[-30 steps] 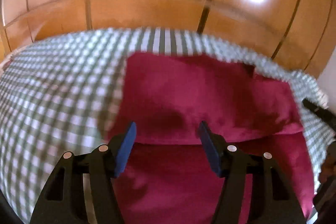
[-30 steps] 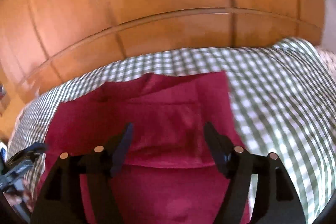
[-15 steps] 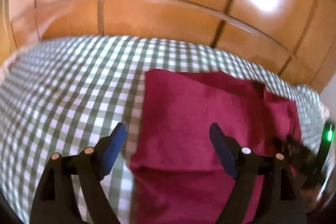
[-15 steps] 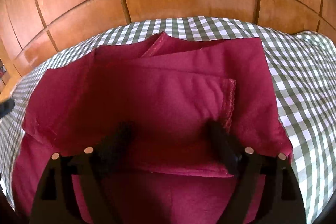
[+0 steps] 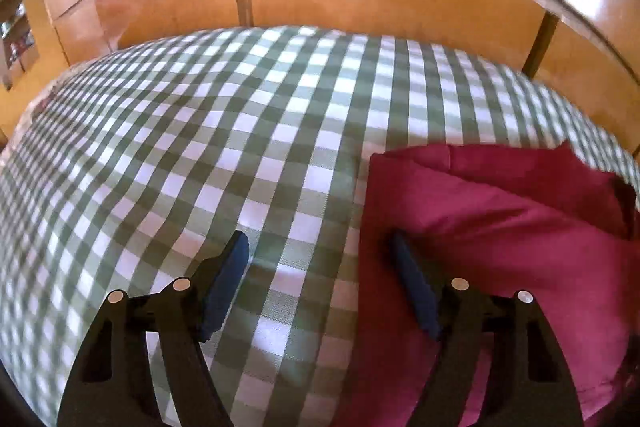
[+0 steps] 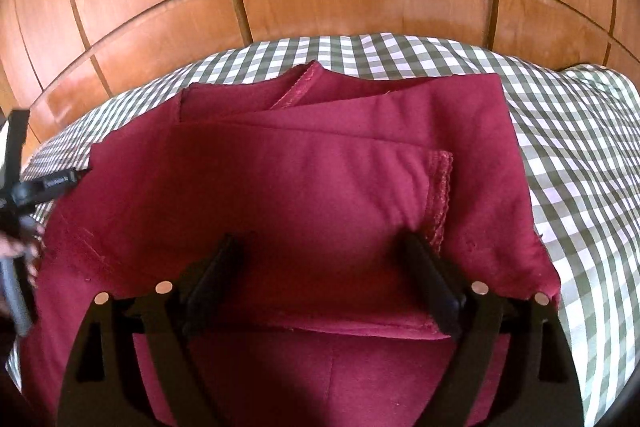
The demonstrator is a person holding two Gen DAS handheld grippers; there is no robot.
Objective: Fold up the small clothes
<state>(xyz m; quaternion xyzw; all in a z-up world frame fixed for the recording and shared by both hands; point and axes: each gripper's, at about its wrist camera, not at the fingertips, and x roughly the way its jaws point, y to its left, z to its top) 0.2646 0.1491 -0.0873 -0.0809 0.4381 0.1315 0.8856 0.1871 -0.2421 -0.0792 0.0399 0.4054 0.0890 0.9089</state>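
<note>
While the folded red garment (image 6: 304, 187) is lying on the checked cloth (image 5: 240, 131), my right gripper (image 6: 320, 263) is opening wide over its folds, and my left gripper (image 5: 320, 259) is closing, straddling its left edge, gripping nothing.

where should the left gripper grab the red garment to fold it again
Probably the left side edge of the red garment, coming in from the bare checked cloth beside it. That edge runs straight with open cloth alongside, so one finger can slide under the layers. The left gripper already straddles it, jaws closing, not yet pinching. The right gripper hangs over the folded flap, jaws opening, nothing gripped.
</note>
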